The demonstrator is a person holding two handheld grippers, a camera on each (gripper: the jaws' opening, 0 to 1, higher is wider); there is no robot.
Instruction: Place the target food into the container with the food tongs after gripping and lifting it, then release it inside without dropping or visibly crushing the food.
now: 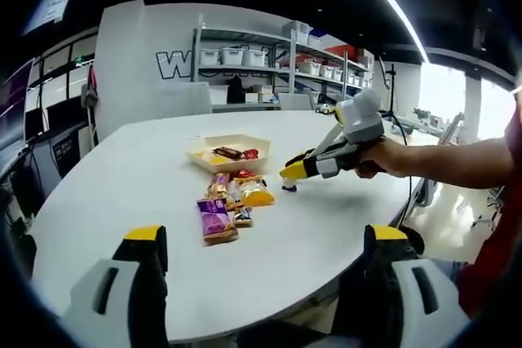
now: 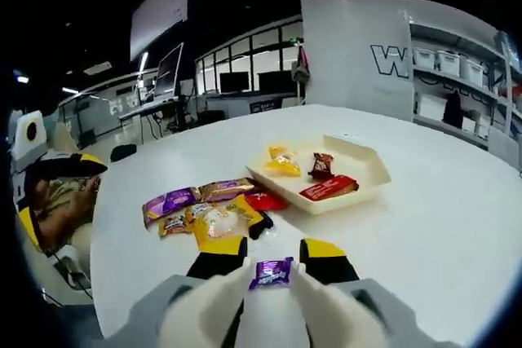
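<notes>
In the left gripper view, the left gripper's (image 1: 265,283) jaws are running off the bottom edge. The tray's (image 1: 259,165) contents are showing too small to identify, and the pile of snacks (image 1: 232,201) is overlapping, so the lower packets are lying partly hidden. The person's arm (image 1: 465,160) is leaving the frame at right.

In the right gripper view, the right gripper (image 2: 273,270) is covering the edges of the purple candy (image 2: 272,271); wrapper print is blurring beyond reading.
</notes>
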